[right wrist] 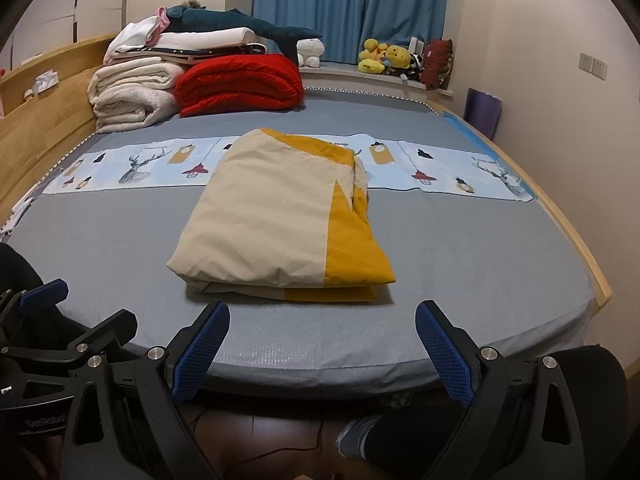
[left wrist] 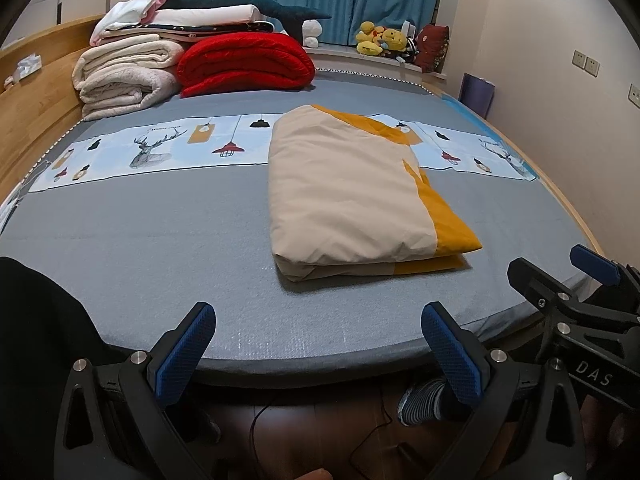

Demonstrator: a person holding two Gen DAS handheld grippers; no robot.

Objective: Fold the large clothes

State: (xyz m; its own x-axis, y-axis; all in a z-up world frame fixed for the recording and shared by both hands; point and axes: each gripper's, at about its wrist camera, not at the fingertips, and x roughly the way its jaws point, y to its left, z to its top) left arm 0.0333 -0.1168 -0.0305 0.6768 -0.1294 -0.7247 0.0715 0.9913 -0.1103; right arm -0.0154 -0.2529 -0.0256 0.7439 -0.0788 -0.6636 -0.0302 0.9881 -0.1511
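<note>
A beige and mustard-yellow cloth (left wrist: 352, 196) lies folded in a thick rectangle on the grey bed (left wrist: 160, 248). It also shows in the right wrist view (right wrist: 280, 216). My left gripper (left wrist: 318, 322) is open and empty, held over the bed's near edge, short of the folded cloth. My right gripper (right wrist: 322, 320) is open and empty, just in front of the cloth's near edge. The right gripper also shows at the right of the left wrist view (left wrist: 560, 276). The left gripper shows at the left edge of the right wrist view (right wrist: 72, 312).
Folded white blankets (left wrist: 124, 76) and a red quilt (left wrist: 244, 64) are stacked at the bed's far left by the wooden headboard (left wrist: 36, 100). Plush toys (left wrist: 384, 42) sit on the window ledge under blue curtains. A printed strip (left wrist: 160, 148) crosses the bed. Dark floor lies below.
</note>
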